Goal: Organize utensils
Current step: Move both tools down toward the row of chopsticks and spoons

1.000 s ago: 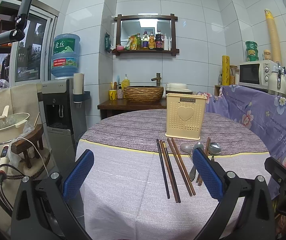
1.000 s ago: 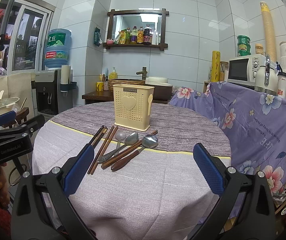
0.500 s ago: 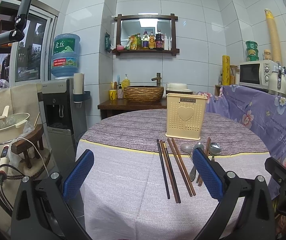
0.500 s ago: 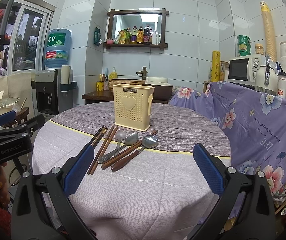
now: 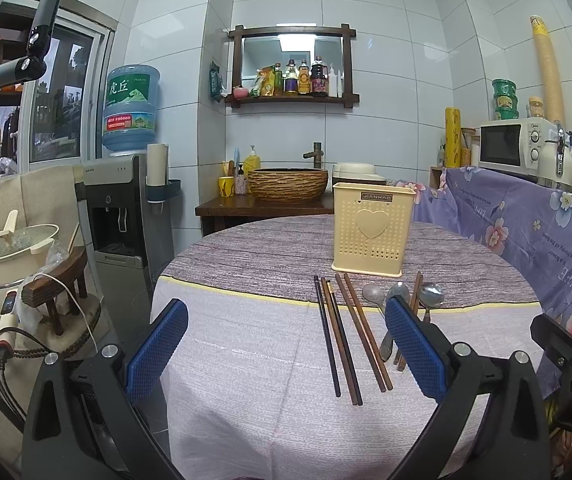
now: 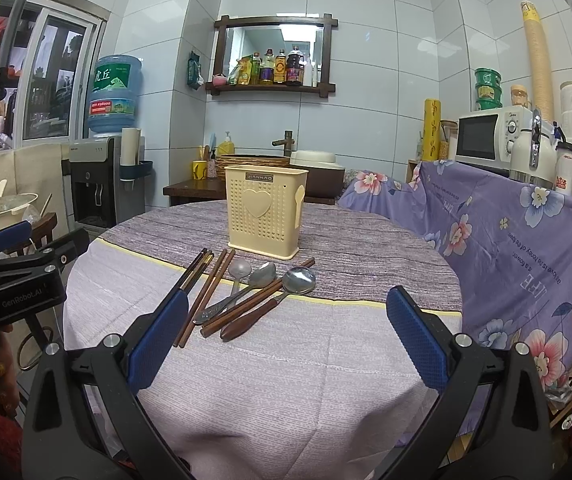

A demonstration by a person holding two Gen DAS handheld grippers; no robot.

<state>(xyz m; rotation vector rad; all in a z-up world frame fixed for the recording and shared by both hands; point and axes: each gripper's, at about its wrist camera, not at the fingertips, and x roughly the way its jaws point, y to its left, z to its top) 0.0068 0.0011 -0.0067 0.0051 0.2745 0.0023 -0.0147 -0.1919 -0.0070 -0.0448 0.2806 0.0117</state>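
A cream utensil holder (image 5: 372, 234) with a heart on its front stands upright on the round table (image 5: 253, 380); it also shows in the right wrist view (image 6: 263, 216). In front of it lie several brown and black chopsticks (image 5: 340, 340) (image 6: 201, 284) and three spoons (image 5: 398, 294) (image 6: 269, 280), side by side. My left gripper (image 5: 283, 338) is open and empty above the table's near edge, short of the chopsticks. My right gripper (image 6: 286, 330) is open and empty, just short of the spoon handles.
A water dispenser (image 5: 119, 200) and a pot on a stool (image 5: 17, 252) stand left of the table. A purple flowered cloth (image 6: 526, 240) covers a counter at the right with a microwave (image 6: 494, 138). A basin (image 5: 288, 184) sits behind the table.
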